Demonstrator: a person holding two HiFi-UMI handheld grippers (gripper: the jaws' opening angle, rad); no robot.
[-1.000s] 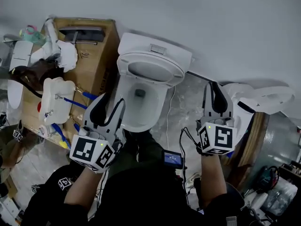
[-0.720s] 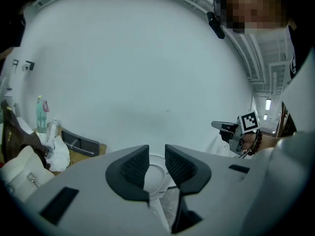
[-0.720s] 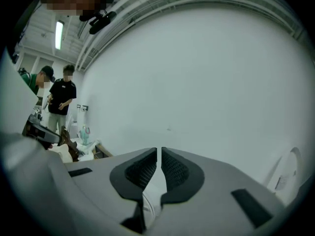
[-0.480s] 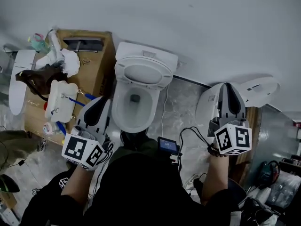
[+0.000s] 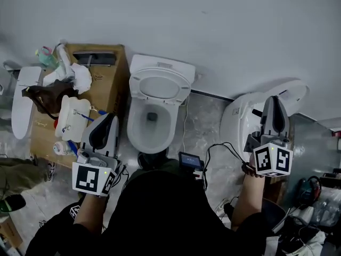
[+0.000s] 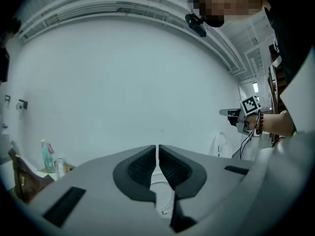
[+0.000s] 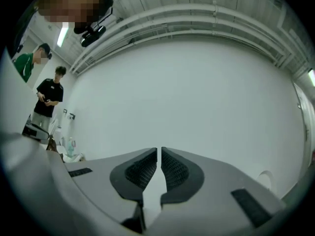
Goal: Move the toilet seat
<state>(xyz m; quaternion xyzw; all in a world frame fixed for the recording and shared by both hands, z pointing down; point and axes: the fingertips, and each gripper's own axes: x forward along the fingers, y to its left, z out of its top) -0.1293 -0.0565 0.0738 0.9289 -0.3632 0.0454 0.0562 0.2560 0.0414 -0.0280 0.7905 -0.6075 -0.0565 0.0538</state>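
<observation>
Both left hand-held gripper (image 5: 109, 119) and right hand-held gripper (image 5: 274, 99) are closed on nothing, the left's jaws having just been closing. Neither touches the toilet seat (image 5: 135, 87).

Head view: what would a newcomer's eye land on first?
The white toilet stands against the wall in mid-frame, with its seat standing up behind the open bowl. The left tongs and right tongs flank it in the foreground, both shut with nothing between them. A cluttered cardboard box sits just left of the toilet.
</observation>
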